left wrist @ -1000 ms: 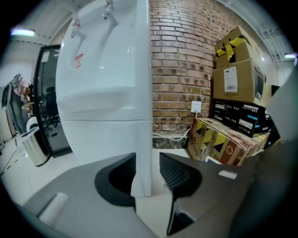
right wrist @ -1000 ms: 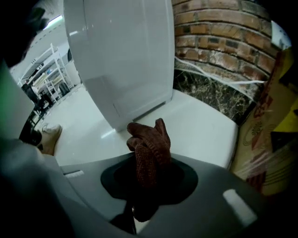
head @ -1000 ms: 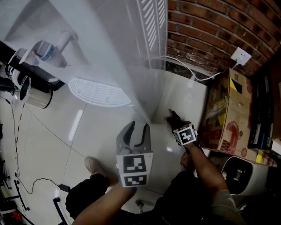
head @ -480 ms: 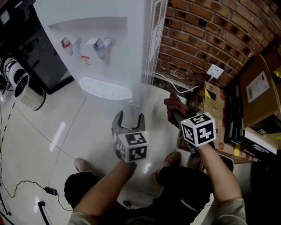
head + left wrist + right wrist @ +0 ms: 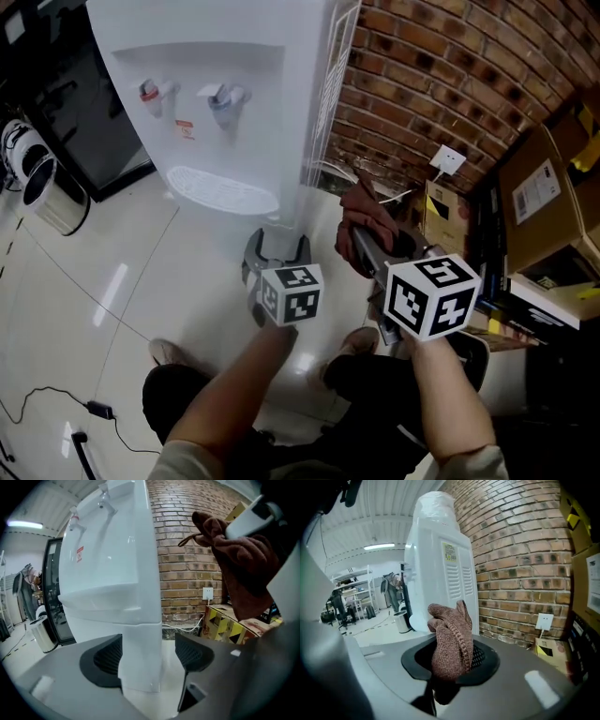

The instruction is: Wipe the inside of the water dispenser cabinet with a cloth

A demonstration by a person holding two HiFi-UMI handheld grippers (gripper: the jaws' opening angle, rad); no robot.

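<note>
Head view looks steeply down on a white water dispenser (image 5: 234, 94) that stands on the pale tiled floor (image 5: 94, 281) with its side near a brick wall (image 5: 450, 84). Two taps (image 5: 225, 94) sit over its drip tray (image 5: 223, 190). The left tongs (image 5: 278, 246) point at the foot of the dispenser, low at the front corner of its cabinet. The left gripper view shows these tongs (image 5: 150, 658) released, their jaws having just been opening and now wide apart. A white lower edge of the cabinet (image 5: 140, 658) stands between them, close by the left pad and clear of the right one.

The right tongs (image 5: 370, 246) are raised beside the dispenser, on the brick-wall side, and are clenched on a reddish-brown knitted cloth (image 5: 361, 214). In the right gripper view the cloth (image 5: 450, 641) is bunched upright between the pads, its folds rising above the tongs (image 5: 452, 660) and a tail hanging below them, with the dispenser's vented side (image 5: 457, 581) behind it.

Cardboard boxes (image 5: 544, 197) are stacked along the wall past a wall socket (image 5: 448, 159). A metal bin (image 5: 52, 192) stands at the floor's far left edge.
</note>
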